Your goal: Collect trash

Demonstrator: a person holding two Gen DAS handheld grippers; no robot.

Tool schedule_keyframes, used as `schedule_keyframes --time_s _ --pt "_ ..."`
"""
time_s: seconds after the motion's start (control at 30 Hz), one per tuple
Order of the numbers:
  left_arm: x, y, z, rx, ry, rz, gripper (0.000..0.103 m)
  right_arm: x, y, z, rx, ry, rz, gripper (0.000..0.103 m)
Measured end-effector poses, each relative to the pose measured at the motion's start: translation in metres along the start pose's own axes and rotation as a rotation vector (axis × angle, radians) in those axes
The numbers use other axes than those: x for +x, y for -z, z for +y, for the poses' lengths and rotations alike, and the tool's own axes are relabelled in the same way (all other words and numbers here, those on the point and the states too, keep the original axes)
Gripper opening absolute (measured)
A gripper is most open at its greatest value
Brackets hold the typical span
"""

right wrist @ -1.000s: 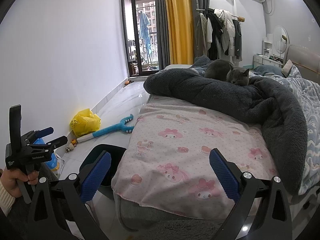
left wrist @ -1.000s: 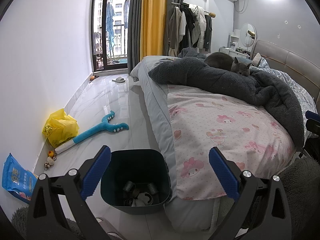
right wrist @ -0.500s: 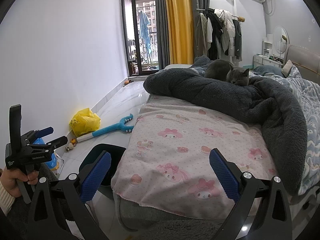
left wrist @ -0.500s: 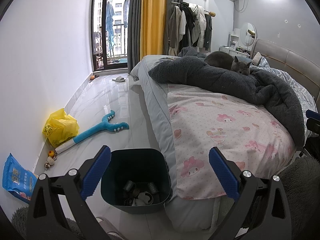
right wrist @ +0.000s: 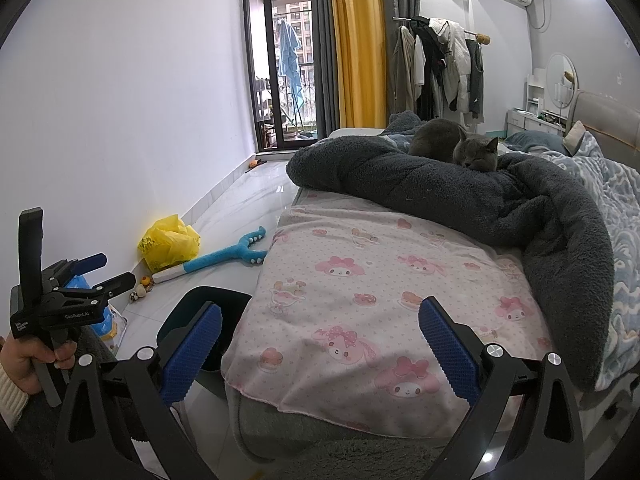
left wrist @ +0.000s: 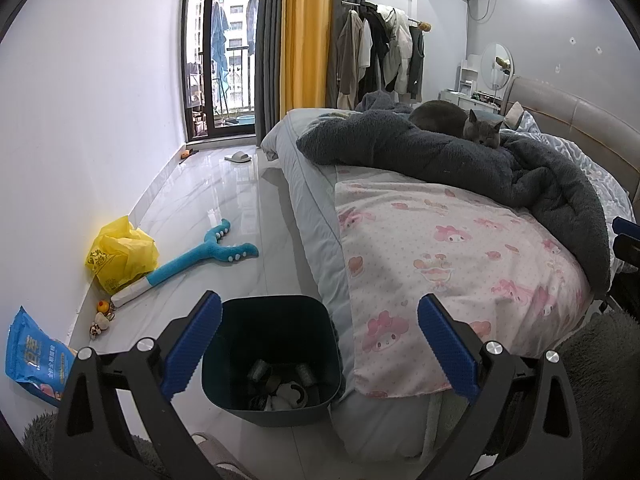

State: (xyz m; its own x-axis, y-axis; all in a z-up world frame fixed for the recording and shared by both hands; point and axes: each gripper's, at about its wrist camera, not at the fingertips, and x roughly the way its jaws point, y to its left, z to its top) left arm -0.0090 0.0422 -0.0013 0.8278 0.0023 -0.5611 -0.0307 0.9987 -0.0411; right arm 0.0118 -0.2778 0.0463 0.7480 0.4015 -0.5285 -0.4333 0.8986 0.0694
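Note:
A dark teal trash bin [left wrist: 276,320] stands on the floor beside the bed, with crumpled trash [left wrist: 280,388] at its bottom. My left gripper [left wrist: 320,344] is open and empty, held above and just before the bin. My right gripper [right wrist: 320,344] is open and empty over the foot of the bed; the bin [right wrist: 196,304] shows partly behind its left finger. The left gripper [right wrist: 80,280] also shows in the right wrist view, held in a hand. A yellow plastic bag [left wrist: 120,256] and a blue packet [left wrist: 32,360] lie by the left wall.
A bed with a pink sheet [left wrist: 440,264] and dark grey blanket [left wrist: 480,168] fills the right side; a grey cat [left wrist: 460,124] lies on it. A blue toy [left wrist: 200,256] and small toys [left wrist: 100,316] lie on the tiled floor. A slipper [left wrist: 238,157] lies near the balcony door.

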Motion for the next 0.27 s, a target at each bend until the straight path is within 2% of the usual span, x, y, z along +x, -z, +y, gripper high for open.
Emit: schedule_keyframes --time_s 0.27 --pt "-0.001 0.010 0.000 0.012 0.011 0.004 0.100 0.000 0.000 0.000 -0.001 0.000 0.000 0.100"
